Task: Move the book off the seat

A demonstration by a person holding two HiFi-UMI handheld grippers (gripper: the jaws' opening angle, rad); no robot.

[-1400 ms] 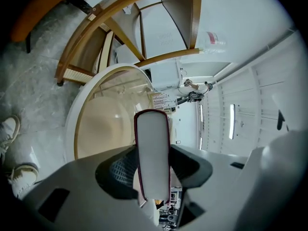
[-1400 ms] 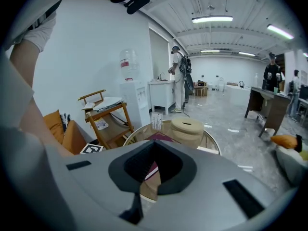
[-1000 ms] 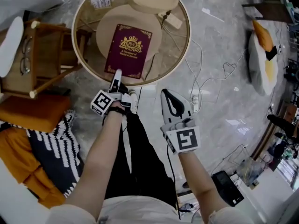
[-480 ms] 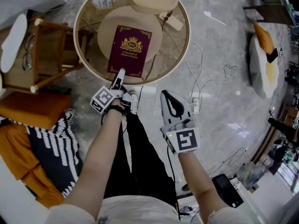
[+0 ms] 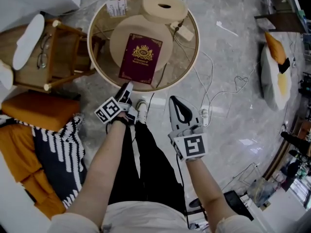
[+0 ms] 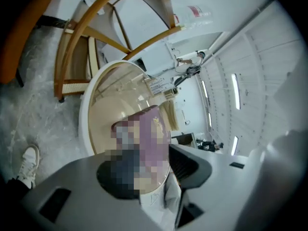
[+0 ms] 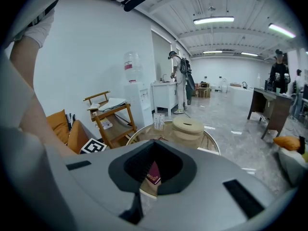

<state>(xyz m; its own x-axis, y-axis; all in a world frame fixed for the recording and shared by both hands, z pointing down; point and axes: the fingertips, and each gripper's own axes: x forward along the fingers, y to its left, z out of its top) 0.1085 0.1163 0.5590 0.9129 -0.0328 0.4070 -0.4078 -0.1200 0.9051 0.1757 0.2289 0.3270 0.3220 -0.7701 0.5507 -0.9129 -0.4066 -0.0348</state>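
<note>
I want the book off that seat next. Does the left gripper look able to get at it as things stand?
Probably yes. The left gripper points at the near edge of the book, just short of it; its fingers have just been closing on nothing, and nothing blocks the way.

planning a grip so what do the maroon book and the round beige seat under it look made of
Maroon book with the gold crest: probably a hard cover in matte cloth or leatherette; little glare, crest and border look foil-stamped. Round beige seat under it: smooth even cream, no visible grain, perhaps painted wood or plastic; cannot tell which.
</note>
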